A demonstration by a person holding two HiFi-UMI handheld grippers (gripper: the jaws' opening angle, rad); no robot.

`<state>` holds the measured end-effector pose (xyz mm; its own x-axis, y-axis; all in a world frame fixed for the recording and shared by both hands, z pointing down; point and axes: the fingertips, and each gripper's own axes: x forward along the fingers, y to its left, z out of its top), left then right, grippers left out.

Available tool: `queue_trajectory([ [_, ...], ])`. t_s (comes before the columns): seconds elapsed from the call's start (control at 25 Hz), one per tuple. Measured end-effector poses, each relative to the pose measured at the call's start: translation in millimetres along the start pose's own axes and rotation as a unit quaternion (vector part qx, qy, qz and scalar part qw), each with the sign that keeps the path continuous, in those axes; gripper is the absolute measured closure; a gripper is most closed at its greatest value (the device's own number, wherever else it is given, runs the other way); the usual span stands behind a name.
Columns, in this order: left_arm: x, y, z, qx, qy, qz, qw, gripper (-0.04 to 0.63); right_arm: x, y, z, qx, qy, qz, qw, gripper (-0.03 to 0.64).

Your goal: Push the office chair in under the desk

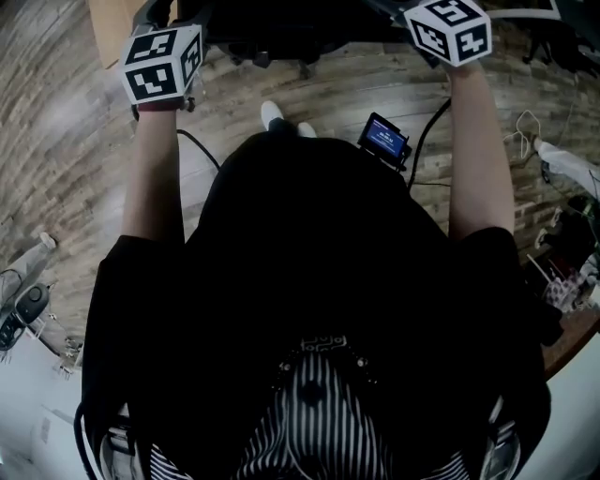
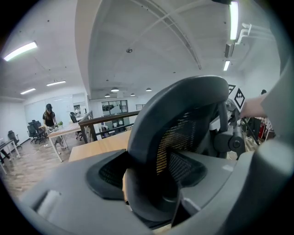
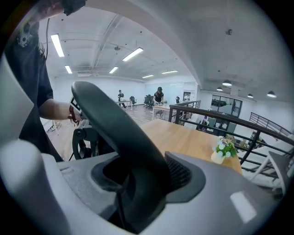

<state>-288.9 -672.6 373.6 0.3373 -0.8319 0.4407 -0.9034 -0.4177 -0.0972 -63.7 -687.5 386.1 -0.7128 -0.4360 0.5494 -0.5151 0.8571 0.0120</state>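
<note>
The black mesh office chair (image 1: 281, 28) stands at the top of the head view, its backrest facing me. My left gripper (image 1: 161, 64) and right gripper (image 1: 450, 30) both reach onto the top of the backrest, one at each side. In the left gripper view the mesh backrest (image 2: 183, 114) fills the gap between the grey jaws of the left gripper (image 2: 151, 183), which is shut on its rim. The right gripper (image 3: 138, 183) likewise clamps the black rim (image 3: 110, 124). The wooden desk top (image 3: 183, 137) lies just beyond the chair, as the desk (image 2: 98, 147) also shows past the backrest.
A small pot of flowers (image 3: 223, 150) sits on the desk, with a dark railing (image 3: 216, 114) behind it. On the wood floor by my feet lie a device with a blue screen (image 1: 384, 139) and cables. Other desks and people are far off (image 2: 48, 117).
</note>
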Motion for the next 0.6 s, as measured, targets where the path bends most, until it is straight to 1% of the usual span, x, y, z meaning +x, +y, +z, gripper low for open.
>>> queue_trajectory([
  [0.08,1,3,0,-0.004,0.003,0.006,1.0000,0.318,1,1,0,0.003,-0.002,-0.008,1.000,0.385],
  [0.24,0,13,-5,-0.027,0.001,0.028,0.9993,0.318,5,4,4,0.012,-0.006,-0.027,1.000,0.383],
  [0.4,0,19,-9,-0.062,0.012,0.023,0.9977,0.322,4,7,6,0.042,-0.009,-0.050,0.998,0.374],
  [0.52,-8,13,-16,-0.073,0.018,0.020,0.9970,0.304,-5,16,5,0.053,-0.012,-0.075,0.996,0.362],
  [0.6,-23,6,-13,-0.076,0.004,0.028,0.9967,0.277,-14,25,6,0.045,-0.009,-0.094,0.995,0.362],
])
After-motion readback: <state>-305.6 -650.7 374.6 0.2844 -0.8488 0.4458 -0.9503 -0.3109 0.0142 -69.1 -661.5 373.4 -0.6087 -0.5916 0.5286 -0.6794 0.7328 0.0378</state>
